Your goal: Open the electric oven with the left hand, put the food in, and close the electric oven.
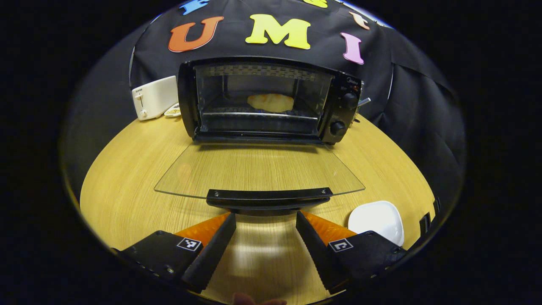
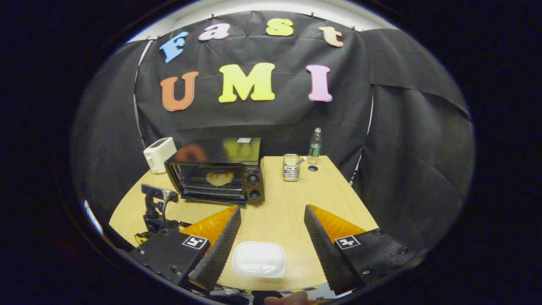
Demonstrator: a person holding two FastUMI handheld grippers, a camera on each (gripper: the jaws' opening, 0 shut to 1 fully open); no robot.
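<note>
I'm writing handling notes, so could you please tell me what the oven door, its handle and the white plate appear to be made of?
The oven door looks like clear glass: the table's wood grain shows through it. Its handle looks like dark matte plastic or coated metal, fixed with screws. The white plate is glossy with soft reflections, probably ceramic, possibly melamine.

Light: pretty dim booth, lit from overhead, the wooden surface (image 1: 127,169) was the brightest thing.
Shadows: soft dark patch sat under the open glass door (image 1: 258,169).
Glare: the oven (image 2: 218,173) top mirrored the wall, and the white plate (image 2: 258,259) had a shine.
Distortion: heavy fisheye bend, edges went dark.
Focus: mostly sharp, rim slightly smeared.
</note>
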